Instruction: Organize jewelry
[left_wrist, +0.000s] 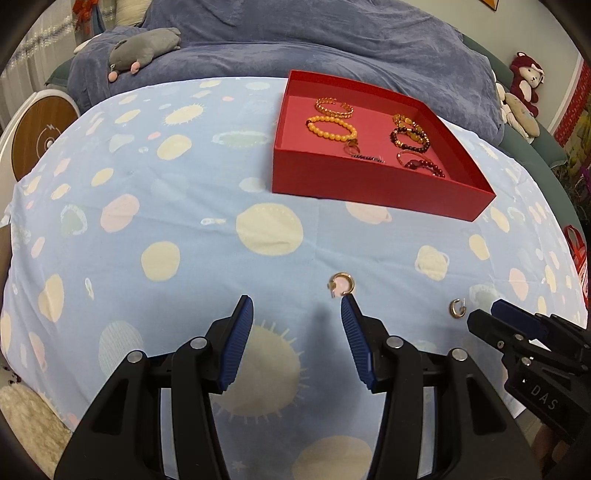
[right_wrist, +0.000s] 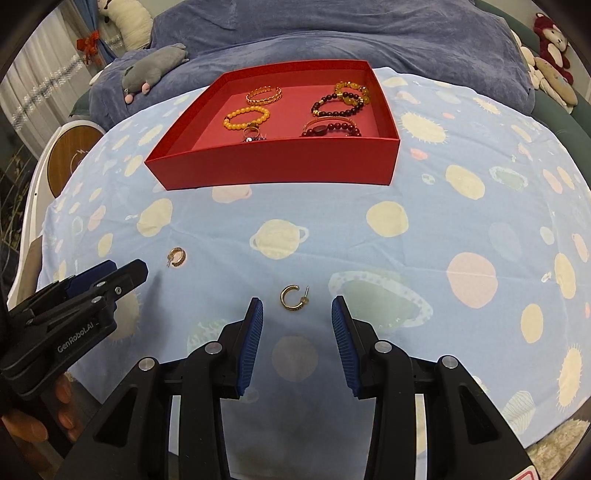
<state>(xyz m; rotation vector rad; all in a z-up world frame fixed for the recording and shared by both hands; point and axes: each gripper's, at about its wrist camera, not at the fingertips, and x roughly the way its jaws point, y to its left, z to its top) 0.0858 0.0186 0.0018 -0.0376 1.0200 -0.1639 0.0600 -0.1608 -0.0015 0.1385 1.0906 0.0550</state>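
Planet-print blue cloth (left_wrist: 177, 192) covers the table, where the left gripper (left_wrist: 297, 308) hovers with jaws apart and empty, one gold hoop earring (left_wrist: 341, 284) just beyond its right fingertip. Further right, the second earring (right_wrist: 293, 298) lies just ahead of the right gripper (right_wrist: 297, 310), whose jaws are also apart and empty. Behind sits the red box (right_wrist: 280, 164) of bracelets.

Red box (right_wrist: 273, 166) near wall hides part of ring (right_wrist: 252, 132) & dark bracelet (right_wrist: 332, 130); small dark piece too tiny to ID.

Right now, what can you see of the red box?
The red box is a shallow, open, lidless tray, apparently cardboard, with a pinker floor. It sits flat on the planet-print sheet, at the far side near the blue blanket. Inside lie bead bracelets, bangles and smaller pieces. Neither gripper touches it.
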